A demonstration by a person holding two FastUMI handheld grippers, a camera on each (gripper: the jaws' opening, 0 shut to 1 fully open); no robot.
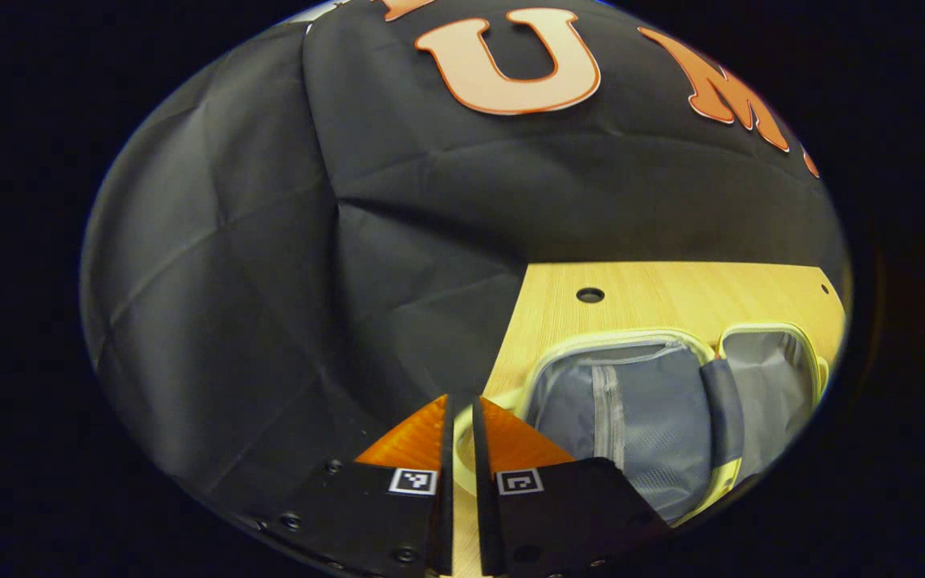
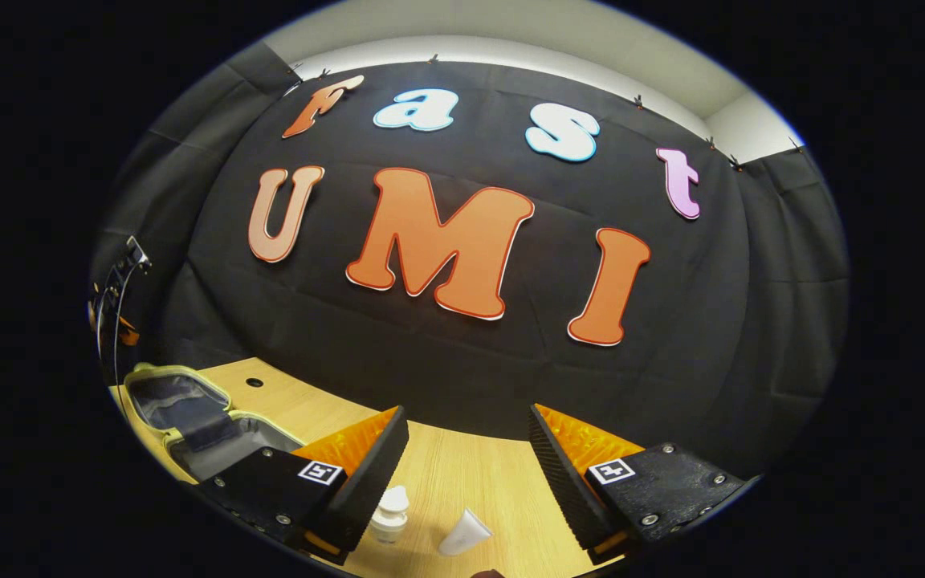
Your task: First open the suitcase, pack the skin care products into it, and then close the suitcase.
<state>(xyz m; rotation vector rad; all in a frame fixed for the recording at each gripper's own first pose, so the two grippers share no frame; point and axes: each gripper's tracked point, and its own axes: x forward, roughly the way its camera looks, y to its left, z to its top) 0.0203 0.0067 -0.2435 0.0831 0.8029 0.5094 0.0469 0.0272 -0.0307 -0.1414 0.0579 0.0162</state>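
Observation:
The pale yellow suitcase (image 1: 631, 401) lies open on the wooden table (image 1: 671, 289), both grey-lined halves facing up, with a zipped mesh pocket in the left half. My left gripper (image 1: 461, 399) is at its left end, fingers almost together, and the pale rim runs through the narrow gap between them. In the right gripper view the suitcase (image 2: 189, 417) sits at the far left. My right gripper (image 2: 466, 417) is wide open above the table (image 2: 462, 474). Below and between its fingers stand a small white bottle (image 2: 389, 514) and a white tube (image 2: 465, 534), neither touched.
A round hole (image 1: 589, 295) is cut in the tabletop behind the suitcase. The black cloth wall hangs close behind the table's far edge. Bare wood stretches between the suitcase and the two products.

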